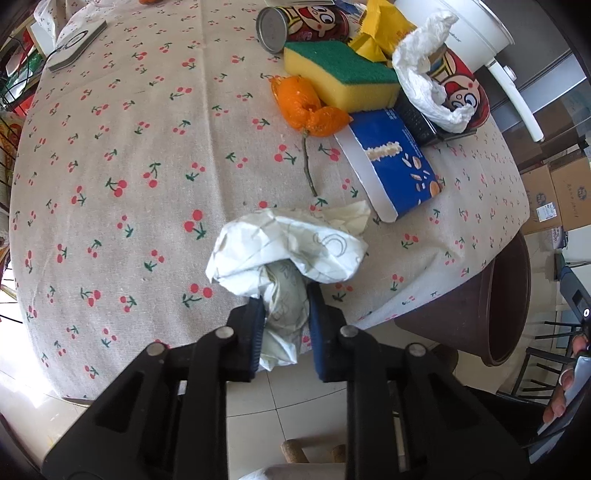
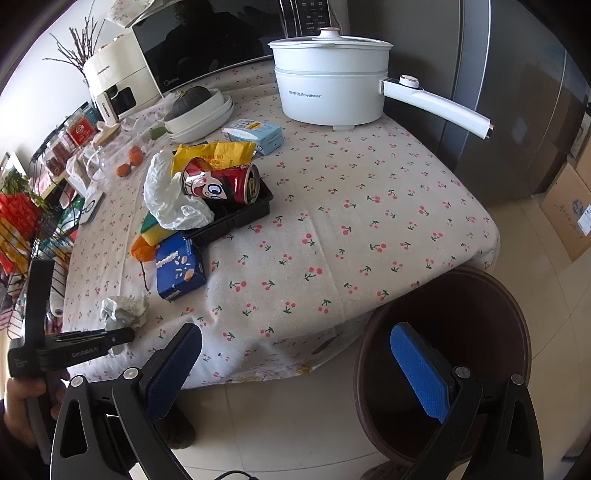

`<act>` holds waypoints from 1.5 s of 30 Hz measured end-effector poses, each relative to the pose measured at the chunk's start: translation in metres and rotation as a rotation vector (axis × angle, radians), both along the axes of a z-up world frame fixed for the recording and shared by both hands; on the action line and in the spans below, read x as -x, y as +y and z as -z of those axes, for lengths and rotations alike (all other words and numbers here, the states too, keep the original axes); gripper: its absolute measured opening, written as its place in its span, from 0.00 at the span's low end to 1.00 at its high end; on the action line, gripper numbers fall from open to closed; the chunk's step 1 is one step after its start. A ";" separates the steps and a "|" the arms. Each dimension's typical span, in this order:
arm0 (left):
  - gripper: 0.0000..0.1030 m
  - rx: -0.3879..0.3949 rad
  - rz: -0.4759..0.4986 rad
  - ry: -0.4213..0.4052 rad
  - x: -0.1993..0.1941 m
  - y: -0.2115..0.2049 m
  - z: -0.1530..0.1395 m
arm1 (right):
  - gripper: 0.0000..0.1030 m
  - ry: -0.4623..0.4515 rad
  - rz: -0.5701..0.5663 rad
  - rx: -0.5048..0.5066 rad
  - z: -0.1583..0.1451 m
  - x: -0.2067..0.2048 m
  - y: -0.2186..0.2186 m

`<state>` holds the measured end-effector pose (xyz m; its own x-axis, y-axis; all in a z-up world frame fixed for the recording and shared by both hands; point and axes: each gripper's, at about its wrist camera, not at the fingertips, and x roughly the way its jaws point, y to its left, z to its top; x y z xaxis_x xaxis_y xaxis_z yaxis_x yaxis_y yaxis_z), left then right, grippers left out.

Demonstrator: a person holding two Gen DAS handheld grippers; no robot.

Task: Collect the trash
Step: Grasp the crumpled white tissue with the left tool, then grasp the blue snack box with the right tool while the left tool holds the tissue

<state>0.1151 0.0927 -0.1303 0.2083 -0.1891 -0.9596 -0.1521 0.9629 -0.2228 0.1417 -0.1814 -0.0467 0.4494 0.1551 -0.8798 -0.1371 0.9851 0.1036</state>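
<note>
Paper, crumpled into a loose wad, is sitting near the front edge of the table, and the left gripper is pinching its near end, both pads pressing into the folds. The wad looks very light and soft, so it is likely giving under the pads rather than resisting; a bite on the thick bunched part, where the fingers are closing now, seems safer than one on a thin loose flap, which could tear or slip free. It is white with faint grey-green printing and is creased all over, with one pale flap sticking out on the far side.

Just beyond it a thin green stem is lying on the cherry-print cloth, leading to a piece of orange peel. A blue carton is lying flat beside these, and behind it a yellow and green sponge, a red can on its side, a yellow wrapper and a white plastic bag are crowding together.

The right gripper is hanging with its fingers spread wide and nothing between them, just off the table's edge and above a dark brown bin that is standing on the tiled floor beside the table corner. From there the bin looks like a short carry for the paper.
</note>
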 end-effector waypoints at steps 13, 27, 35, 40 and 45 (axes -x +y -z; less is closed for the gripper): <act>0.15 -0.027 -0.053 -0.163 0.016 0.047 -0.047 | 1.00 -0.019 -0.061 0.046 0.018 -0.024 0.057; 0.15 -0.016 -0.118 -0.208 0.014 0.059 -0.057 | 1.00 0.065 -0.204 0.099 0.089 -0.064 0.160; 0.15 -0.042 -0.109 -0.218 0.012 0.061 -0.060 | 0.89 -0.022 -0.201 0.206 0.097 -0.071 0.177; 0.16 -0.040 -0.104 -0.215 0.012 0.057 -0.059 | 0.62 -0.053 -0.232 0.205 0.091 -0.072 0.182; 0.16 -0.043 -0.100 -0.213 0.012 0.053 -0.059 | 0.62 -0.010 -0.257 0.161 0.083 -0.063 0.172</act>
